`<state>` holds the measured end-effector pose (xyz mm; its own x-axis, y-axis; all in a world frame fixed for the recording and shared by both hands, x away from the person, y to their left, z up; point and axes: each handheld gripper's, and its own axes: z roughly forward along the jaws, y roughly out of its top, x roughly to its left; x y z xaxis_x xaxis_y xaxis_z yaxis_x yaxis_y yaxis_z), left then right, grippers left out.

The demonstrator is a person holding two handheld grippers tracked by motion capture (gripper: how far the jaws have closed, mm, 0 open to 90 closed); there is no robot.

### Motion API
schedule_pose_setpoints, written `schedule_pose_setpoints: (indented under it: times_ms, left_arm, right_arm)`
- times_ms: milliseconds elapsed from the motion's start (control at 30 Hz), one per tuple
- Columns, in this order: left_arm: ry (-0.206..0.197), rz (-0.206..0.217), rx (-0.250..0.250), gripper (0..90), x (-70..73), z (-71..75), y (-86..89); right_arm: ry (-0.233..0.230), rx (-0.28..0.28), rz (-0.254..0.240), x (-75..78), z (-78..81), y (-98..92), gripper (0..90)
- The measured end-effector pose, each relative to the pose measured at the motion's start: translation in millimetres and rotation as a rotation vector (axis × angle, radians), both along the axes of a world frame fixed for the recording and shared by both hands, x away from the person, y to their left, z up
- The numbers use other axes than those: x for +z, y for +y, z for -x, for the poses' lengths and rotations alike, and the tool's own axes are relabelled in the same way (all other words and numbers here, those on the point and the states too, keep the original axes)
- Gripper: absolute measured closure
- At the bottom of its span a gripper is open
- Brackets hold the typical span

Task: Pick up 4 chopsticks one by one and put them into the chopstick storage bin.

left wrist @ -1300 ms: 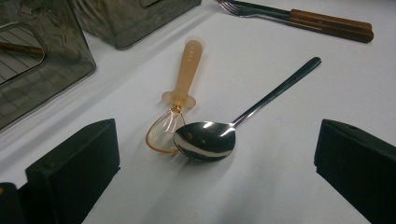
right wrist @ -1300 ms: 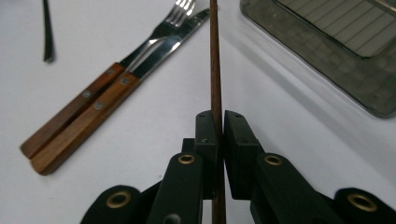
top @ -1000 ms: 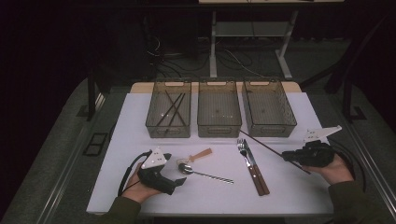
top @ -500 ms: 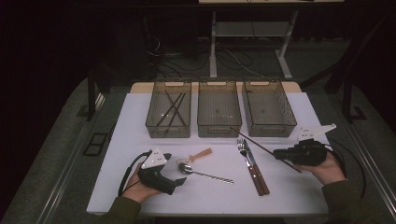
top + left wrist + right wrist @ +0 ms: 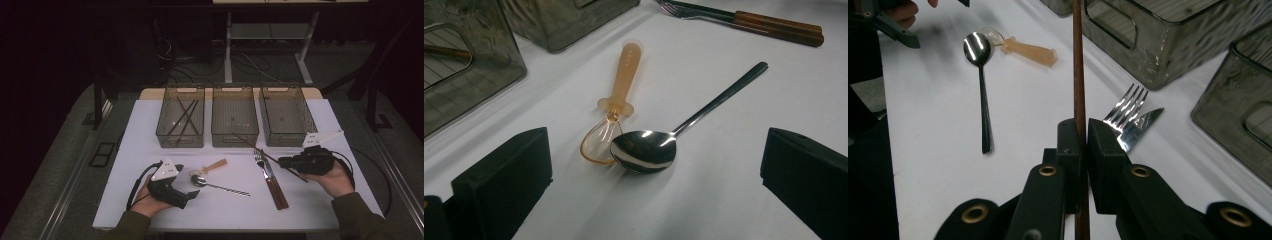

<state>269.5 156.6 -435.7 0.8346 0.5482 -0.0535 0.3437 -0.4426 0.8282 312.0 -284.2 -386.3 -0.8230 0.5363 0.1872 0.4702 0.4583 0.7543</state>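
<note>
- Right gripper [image 5: 286,162] clamped tight on a brown chopstick [image 5: 252,145], black jaws pinching the stick partway along its length.
- Chopstick lifted off the white table [image 5: 320,200], slanting from the gripper toward the middle bin [image 5: 235,116], its far tip near that bin's front wall.
- Seen along the right gripper [image 5: 1080,135], chopstick [image 5: 1078,60] running straight up between the pads, above the fork [image 5: 1126,104] and knife [image 5: 1140,127].
- Fork [image 5: 260,158] and knife [image 5: 276,186] lying side by side on the table, in front of the middle bin, just beside the right gripper.
- Left gripper [image 5: 192,192] resting on the table in front of the left bin [image 5: 181,120], jaws spread wide, nothing between them.
- Metal spoon [image 5: 659,142] and an orange plastic spoon [image 5: 616,100] lying just ahead of the left gripper, bowls touching.
- Left bin holding several dark sticks [image 5: 182,117].
- Right bin [image 5: 286,113] standing next to the middle bin.
</note>
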Motion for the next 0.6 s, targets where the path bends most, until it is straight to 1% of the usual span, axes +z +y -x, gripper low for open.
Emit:
schedule_pose_setpoints:
  times_ms: [133,167,267,533,600]
  left_arm:
    - [-0.002,0.003,0.0,0.0,0.0,0.3,0.0]
    - [0.001,0.011,0.005,0.0,-0.3,0.3,-0.7]
    - [0.004,0.009,0.006,0.0,-0.5,0.0,-1.1]
    - [0.004,0.01,0.006,0.0,-0.3,0.1,-0.8]
    - [0.004,0.01,0.004,0.0,-0.5,0.1,-1.1]
  right_arm:
    - [0.01,-0.012,-0.007,2.5,-3.6,8.9,84.2]
    - [0.009,-0.016,-0.008,2.8,-4.7,11.3,84.2]
    - [0.012,-0.027,-0.003,4.6,-8.3,18.6,84.2]
    - [0.019,-0.045,-0.037,7.8,-20.8,39.6,84.2]
    - [0.023,-0.051,-0.036,8.5,-23.6,45.5,84.2]
